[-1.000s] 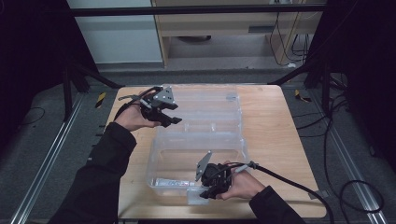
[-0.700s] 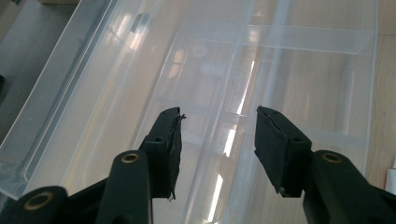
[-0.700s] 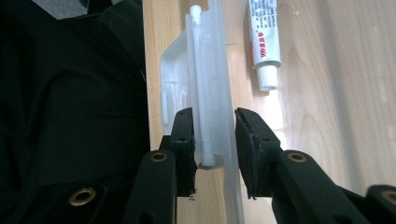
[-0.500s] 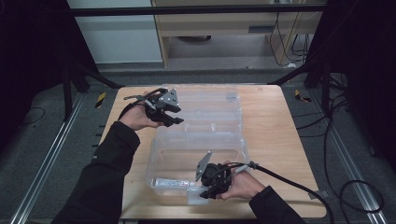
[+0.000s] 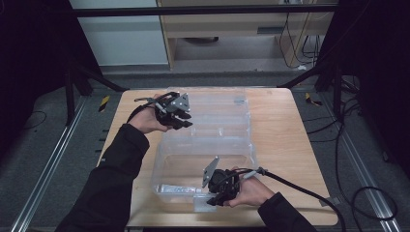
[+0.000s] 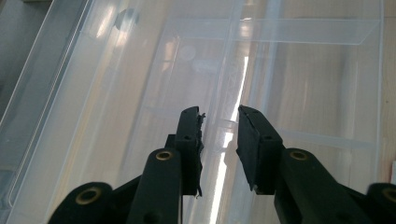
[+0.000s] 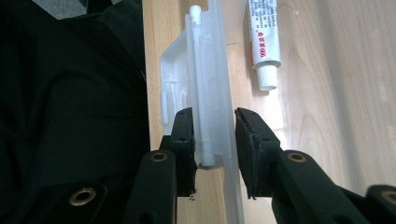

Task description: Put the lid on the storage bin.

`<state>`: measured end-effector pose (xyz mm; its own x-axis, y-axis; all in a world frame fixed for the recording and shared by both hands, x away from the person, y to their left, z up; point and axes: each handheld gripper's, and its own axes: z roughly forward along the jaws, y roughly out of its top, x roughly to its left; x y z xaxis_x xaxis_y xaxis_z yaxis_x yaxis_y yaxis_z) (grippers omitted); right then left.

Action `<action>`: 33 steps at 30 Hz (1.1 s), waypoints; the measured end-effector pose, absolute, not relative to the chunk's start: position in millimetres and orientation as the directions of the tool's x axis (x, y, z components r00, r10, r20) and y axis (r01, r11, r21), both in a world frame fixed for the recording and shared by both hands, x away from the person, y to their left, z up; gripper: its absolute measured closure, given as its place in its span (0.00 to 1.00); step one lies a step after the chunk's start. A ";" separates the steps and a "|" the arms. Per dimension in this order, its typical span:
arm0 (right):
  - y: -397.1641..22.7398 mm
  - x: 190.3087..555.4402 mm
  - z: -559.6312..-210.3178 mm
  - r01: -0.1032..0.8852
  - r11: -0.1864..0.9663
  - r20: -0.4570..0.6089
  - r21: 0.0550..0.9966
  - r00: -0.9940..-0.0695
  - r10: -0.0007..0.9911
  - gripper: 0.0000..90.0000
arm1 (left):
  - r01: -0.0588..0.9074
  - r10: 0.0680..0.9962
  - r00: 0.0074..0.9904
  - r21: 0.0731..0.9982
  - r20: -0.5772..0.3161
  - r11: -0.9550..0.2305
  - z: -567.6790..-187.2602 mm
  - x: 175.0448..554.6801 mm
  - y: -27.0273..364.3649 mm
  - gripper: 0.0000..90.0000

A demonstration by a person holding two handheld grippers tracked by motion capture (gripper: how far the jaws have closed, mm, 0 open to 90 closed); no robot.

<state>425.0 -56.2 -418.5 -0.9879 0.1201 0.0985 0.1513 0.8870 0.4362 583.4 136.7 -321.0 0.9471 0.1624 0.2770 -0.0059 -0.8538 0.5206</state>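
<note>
A clear plastic storage box (image 5: 208, 140) with moulded ribs and glossy, see-through walls lies open on a pale wooden table (image 5: 285, 125), its lid (image 5: 217, 108) folded back toward the far edge. At the near rim, the right gripper (image 5: 212, 195) clamps its two black jaws on the box's white latch (image 7: 205, 107), a milky, hinged plastic tab at the front wall; in the right gripper view the flat rubbery pads press on the tab and the wall from either side. A small tube (image 7: 264, 44) with a white ribbed cap and red print lies inside the box on its transparent floor, just beside the latch; from above it shows along the near wall (image 5: 179, 189). Over the lid's left part, the left gripper (image 5: 181, 118) hovers in a dark-sleeved hand, its jaws having just been narrowing. In the left gripper view its matte black fingers (image 6: 189, 140) stand partly apart with nothing pinched between them, the smooth, reflective lid and its thin divider ridges showing through the gap. Black cables trail from both tools.
</note>
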 end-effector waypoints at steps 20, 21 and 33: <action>-55.9 424.9 -418.5 0.157 0.886 0.099 0.437 -0.987 0.126 0.77 | -0.004 0.141 0.949 0.459 0.282 -0.889 -327.9 592.4 131.5 0.86; -56.0 425.0 -418.5 0.155 0.887 0.098 0.436 -0.987 0.124 0.77 | -0.013 0.132 0.948 0.450 0.289 -0.893 -328.4 593.3 131.6 0.87; -56.3 425.3 -417.9 0.154 0.883 0.097 0.443 -0.988 0.124 0.78 | -0.050 0.075 0.953 0.400 0.293 -0.915 -324.9 594.4 127.9 0.93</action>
<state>425.3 -56.3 -417.9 -0.9876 0.1237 0.0971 0.1542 0.8829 0.4435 594.4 127.9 -324.9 0.9532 0.0754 0.2929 -0.0504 -0.9153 0.3997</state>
